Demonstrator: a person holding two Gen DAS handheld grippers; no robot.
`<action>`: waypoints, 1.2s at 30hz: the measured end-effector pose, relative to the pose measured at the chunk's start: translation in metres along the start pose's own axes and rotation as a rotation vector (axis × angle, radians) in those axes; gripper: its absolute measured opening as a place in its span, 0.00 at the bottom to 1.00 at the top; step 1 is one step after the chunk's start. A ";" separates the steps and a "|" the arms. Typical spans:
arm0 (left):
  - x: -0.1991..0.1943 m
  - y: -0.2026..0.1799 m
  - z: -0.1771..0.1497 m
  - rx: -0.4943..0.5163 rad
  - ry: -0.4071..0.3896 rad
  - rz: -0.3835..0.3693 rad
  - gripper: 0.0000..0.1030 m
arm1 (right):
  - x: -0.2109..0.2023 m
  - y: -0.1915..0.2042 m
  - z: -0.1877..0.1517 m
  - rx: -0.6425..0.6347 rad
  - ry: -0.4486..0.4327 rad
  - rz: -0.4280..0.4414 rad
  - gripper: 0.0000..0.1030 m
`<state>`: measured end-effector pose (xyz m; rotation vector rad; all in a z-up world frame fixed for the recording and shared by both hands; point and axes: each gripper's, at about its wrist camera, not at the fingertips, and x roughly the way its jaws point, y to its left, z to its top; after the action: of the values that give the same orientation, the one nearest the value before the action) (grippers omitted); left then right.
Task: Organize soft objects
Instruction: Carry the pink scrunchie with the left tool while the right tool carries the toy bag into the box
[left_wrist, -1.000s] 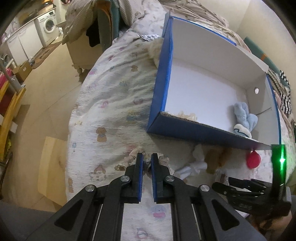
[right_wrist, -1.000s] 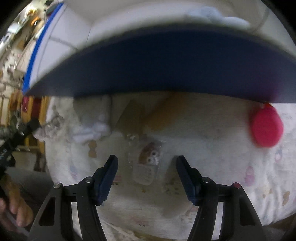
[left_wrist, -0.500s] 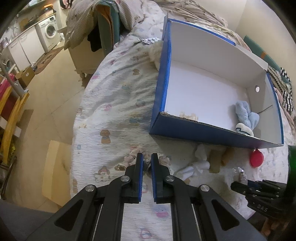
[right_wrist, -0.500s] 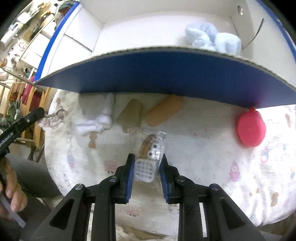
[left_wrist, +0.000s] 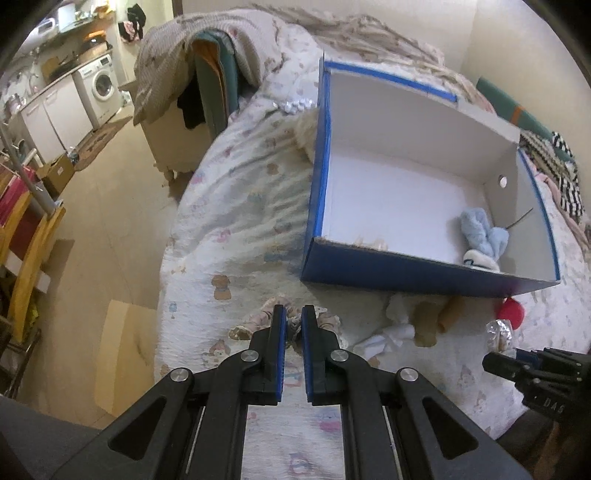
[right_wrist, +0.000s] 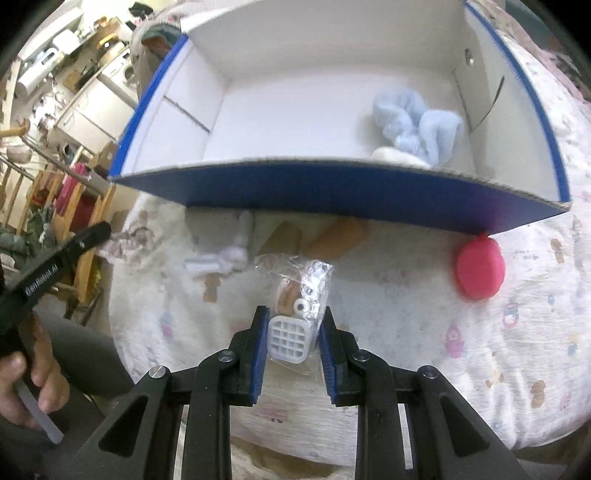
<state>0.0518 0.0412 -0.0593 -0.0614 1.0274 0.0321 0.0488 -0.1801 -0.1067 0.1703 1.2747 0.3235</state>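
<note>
My left gripper (left_wrist: 293, 317) is shut on a small frilly rag doll (left_wrist: 325, 319), held just above the bedspread; its tip also shows in the right wrist view (right_wrist: 105, 230). My right gripper (right_wrist: 293, 321) is shut on a clear plastic packet (right_wrist: 301, 291) holding a brown toy and a white grid piece, lifted off the bed. Ahead stands a blue box with a white inside (left_wrist: 406, 273) (right_wrist: 332, 192). A pale blue plush (left_wrist: 484, 236) (right_wrist: 417, 125) lies in its right corner.
On the bedspread in front of the box lie a white plush (right_wrist: 225, 254), two tan soft pieces (right_wrist: 284, 236) and a red round pouch (right_wrist: 480, 269). The bed's edge drops to the floor (left_wrist: 92, 240) on the left. A person's hand (right_wrist: 22, 380) holds the left gripper.
The right gripper's jaws closed on the packet and lifted it off the bed. Both grippers rose, so the box inside shows more. The left gripper stayed shut on the doll.
</note>
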 end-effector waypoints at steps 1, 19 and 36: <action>-0.004 0.000 0.000 0.004 -0.011 0.003 0.08 | -0.003 0.001 0.000 0.004 -0.012 0.003 0.27; -0.091 -0.024 0.026 0.059 -0.281 -0.050 0.08 | -0.108 -0.020 0.006 0.036 -0.365 0.138 0.27; -0.067 -0.052 0.096 0.071 -0.287 -0.063 0.08 | -0.131 -0.044 0.056 0.023 -0.531 0.062 0.27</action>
<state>0.1019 -0.0039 0.0496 -0.0235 0.7381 -0.0513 0.0752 -0.2618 0.0149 0.2948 0.7491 0.2920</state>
